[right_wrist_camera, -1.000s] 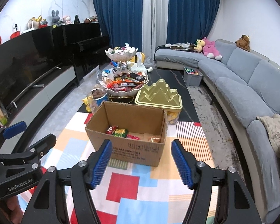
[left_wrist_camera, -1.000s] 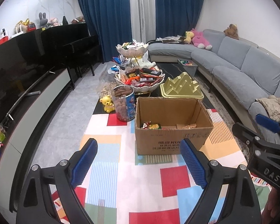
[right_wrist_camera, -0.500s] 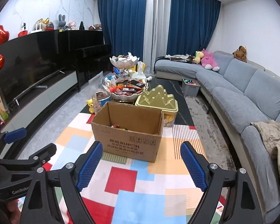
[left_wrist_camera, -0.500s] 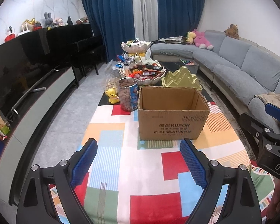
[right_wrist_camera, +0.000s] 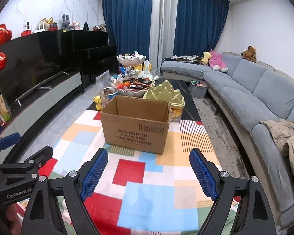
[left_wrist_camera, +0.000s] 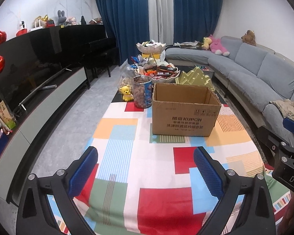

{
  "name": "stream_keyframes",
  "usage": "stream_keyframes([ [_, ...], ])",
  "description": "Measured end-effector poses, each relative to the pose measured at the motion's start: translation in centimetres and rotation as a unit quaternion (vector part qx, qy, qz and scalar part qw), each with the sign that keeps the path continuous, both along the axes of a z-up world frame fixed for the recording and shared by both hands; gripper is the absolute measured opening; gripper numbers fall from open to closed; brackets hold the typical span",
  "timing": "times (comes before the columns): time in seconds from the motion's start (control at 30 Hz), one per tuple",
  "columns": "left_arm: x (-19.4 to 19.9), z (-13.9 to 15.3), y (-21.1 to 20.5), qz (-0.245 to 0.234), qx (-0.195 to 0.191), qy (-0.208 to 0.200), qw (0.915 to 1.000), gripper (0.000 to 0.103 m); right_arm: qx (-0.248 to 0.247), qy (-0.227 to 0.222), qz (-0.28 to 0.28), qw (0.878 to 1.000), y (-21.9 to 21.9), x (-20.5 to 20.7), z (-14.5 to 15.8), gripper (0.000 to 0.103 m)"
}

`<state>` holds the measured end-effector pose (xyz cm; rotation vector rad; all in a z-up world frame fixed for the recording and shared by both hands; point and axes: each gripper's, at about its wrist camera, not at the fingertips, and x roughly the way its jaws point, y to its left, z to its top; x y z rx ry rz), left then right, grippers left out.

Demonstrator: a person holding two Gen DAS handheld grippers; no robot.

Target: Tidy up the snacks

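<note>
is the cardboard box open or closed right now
Open. The cardboard box stands upright on the patchwork tablecloth with no flaps over its top, so its inner back wall shows; its contents are hidden from here.

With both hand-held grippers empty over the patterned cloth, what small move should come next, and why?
Probably bring one hand-held gripper forward toward the snack bowl behind the cardboard box. The left hand-held gripper, jaws opening, and the right hand-held gripper, jaws open, hold nothing and hang short of the box, while the loose snacks sit piled in that bowl.
</note>
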<state>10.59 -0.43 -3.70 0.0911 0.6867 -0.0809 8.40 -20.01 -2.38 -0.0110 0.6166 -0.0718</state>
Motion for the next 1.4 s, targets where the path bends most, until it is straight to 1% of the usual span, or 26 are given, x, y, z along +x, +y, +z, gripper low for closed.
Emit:
stream_keyframes([
  [0.23,-2.2,-0.4,0.2,0.002,-0.008,-0.005,1.0000,0.100,0.010,0.004,-0.001,1.000,-0.1,-2.1,-0.8,0.086],
  [0.5,-3.5,-0.8,0.2,-0.003,-0.011,-0.004,0.9999,0.100,0.012,0.000,-0.008,1.000,-0.4,-3.6,-0.8,0.086],
  [0.93,-4.0,-0.4,0.2,-0.002,-0.011,-0.014,0.9998,0.100,0.012,-0.008,-0.011,1.000,-0.2,-4.5,-0.5,0.086],
  [1.4,-4.1,-0.4,0.2,-0.002,-0.012,-0.015,0.9998,0.100,0.013,-0.007,-0.012,1.000,-0.3,-4.6,-0.3,0.086],
])
